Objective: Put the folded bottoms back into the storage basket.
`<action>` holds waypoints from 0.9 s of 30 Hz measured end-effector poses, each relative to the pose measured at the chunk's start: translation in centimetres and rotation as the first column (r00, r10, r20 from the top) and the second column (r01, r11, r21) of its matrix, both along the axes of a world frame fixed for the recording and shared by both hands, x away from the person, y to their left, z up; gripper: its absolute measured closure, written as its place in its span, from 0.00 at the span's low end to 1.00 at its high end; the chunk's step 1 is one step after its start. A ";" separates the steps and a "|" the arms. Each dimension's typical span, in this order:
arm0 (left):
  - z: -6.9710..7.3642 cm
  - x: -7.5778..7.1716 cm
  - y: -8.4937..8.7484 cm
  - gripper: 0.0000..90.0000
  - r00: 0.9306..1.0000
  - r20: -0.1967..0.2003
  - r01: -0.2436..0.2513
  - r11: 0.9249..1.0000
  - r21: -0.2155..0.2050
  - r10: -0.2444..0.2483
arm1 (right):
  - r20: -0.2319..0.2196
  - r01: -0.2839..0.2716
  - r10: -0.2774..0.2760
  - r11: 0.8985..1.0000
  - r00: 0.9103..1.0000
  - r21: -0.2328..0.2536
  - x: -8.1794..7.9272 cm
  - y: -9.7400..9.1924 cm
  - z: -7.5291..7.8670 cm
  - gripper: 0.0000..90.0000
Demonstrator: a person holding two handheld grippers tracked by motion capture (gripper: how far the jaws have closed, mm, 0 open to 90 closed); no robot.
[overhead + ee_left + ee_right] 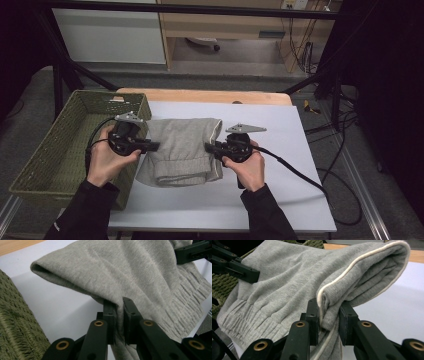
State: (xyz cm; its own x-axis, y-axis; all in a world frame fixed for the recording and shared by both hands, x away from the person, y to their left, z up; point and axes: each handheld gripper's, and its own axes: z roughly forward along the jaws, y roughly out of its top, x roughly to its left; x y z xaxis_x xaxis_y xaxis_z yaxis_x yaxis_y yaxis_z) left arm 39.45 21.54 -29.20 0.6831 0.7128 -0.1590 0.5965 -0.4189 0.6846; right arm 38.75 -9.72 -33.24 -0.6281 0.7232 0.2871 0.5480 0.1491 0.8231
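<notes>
Left gripper [150, 146]: at frame centre-left, held level in the left hand [106, 159]; jaws clamped on the left edge of the grey garment [182, 150].
Right gripper [209, 147]: at frame centre, held in the right hand [248, 167]; jaws pinching the white-piped right edge.
Garment position: folded, mid-frame on the white counter [290, 165].
Obscured: garment type unclear; its underside is hidden.
Materials: soft knit with ribbed hem; woven green basket [55, 155] at frame left.
</notes>
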 end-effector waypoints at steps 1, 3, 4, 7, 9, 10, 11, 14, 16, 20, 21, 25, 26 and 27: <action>0.0 0.0 0.1 0.92 1.000 0.001 -0.002 1.000 0.001 0.002 | 0.001 -0.001 0.001 1.000 1.000 0.000 0.0 0.1 0.1 0.82; 0.1 -0.1 0.3 0.92 1.000 0.004 -0.004 1.000 -0.001 0.004 | 0.002 -0.004 0.004 1.000 1.000 -0.001 0.0 0.3 0.2 0.82; 0.2 -0.1 0.4 0.92 1.000 0.005 -0.006 1.000 -0.001 0.006 | 0.003 -0.005 0.005 1.000 1.000 0.001 0.0 0.4 0.2 0.82; 0.3 -0.2 0.7 0.92 1.000 0.003 -0.005 1.000 -0.010 0.005 | 0.004 -0.007 0.007 1.000 1.000 -0.001 0.0 0.5 0.3 0.82; 0.4 -0.2 0.9 0.92 1.000 0.003 -0.007 1.000 -0.011 0.007 | 0.004 -0.008 0.008 1.000 1.000 -0.003 0.0 0.7 0.5 0.82; 0.5 -0.2 1.1 0.92 1.000 0.006 -0.011 1.000 -0.013 0.011 | 0.010 -0.012 0.013 1.000 1.000 -0.005 0.0 0.9 0.7 0.82; 0.5 -0.2 1.1 0.92 1.000 0.006 -0.011 1.000 -0.013 0.011 | 0.010 -0.012 0.012 1.000 1.000 -0.005 0.0 1.0 0.8 0.82; 0.6 -0.3 1.4 0.92 1.000 0.009 -0.015 1.000 -0.012 0.015 | 0.014 -0.016 0.016 1.000 1.000 -0.006 0.1 1.3 1.0 0.82; 0.7 -0.3 1.6 0.92 1.000 0.010 -0.016 1.000 -0.017 0.016 | 0.014 -0.018 0.018 1.000 1.000 -0.007 0.1 1.6 1.2 0.82; 1.0 -0.4 2.1 0.92 1.000 0.016 -0.021 1.000 -0.018 0.021 | 0.014 -0.019 0.019 1.000 1.000 -0.007 0.2 1.9 1.4 0.82; 1.1 -0.4 2.2 0.92 1.000 0.016 -0.020 1.000 -0.018 0.020 | 0.018 -0.021 0.021 1.000 1.000 -0.008 0.2 2.0 1.5 0.82; 1.4 -0.5 2.6 0.92 0.999 0.021 -0.024 1.000 -0.019 0.024 | 0.025 -0.026 0.027 1.000 0.999 -0.011 0.3 2.4 1.8 0.82; 1.4 -0.5 2.6 0.92 0.999 0.021 -0.026 0.999 -0.021 0.026 | 0.025 -0.026 0.027 1.000 0.999 -0.011 0.3 2.4 1.8 0.82; 1.5 -0.6 2.7 0.92 0.999 0.024 -0.027 0.999 -0.020 0.027 | 0.022 -0.027 0.027 1.000 0.999 -0.009 0.3 2.6 1.9 0.82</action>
